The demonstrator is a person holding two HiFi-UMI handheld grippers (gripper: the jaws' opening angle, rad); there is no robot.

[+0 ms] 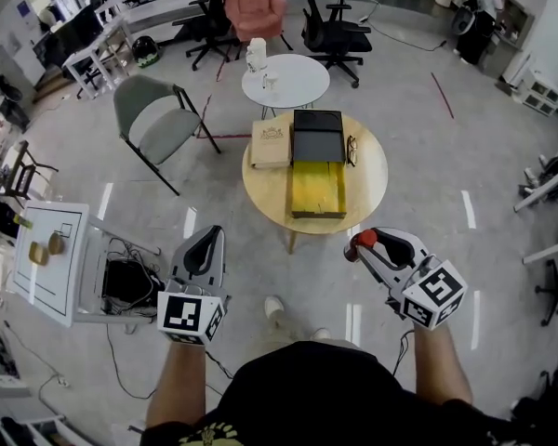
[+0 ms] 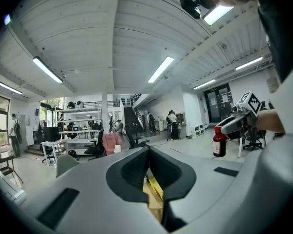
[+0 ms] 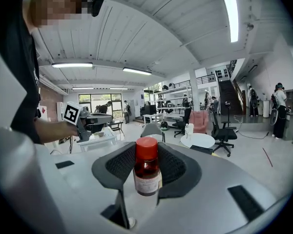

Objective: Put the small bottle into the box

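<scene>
A small brown bottle [image 3: 147, 172] with a red cap sits between the jaws of my right gripper [image 3: 147, 167], which is shut on it. From the head view, that gripper [image 1: 365, 244] hovers over the floor, short of the round wooden table [image 1: 367, 179], with the bottle's red cap [image 1: 363, 242] showing at its tip. The open box [image 1: 317, 188] with a yellow inside and a black lid lies on that table. My left gripper [image 1: 205, 246] is shut and empty, held over the floor at the left. The bottle [image 2: 219, 142] also shows in the left gripper view.
A tan closed box [image 1: 271, 144] and glasses [image 1: 352, 150] lie on the wooden table. A white round table [image 1: 285, 80] with a white jug stands behind it. A grey chair [image 1: 153, 124] is at the left, a white cart [image 1: 51, 258] nearer left.
</scene>
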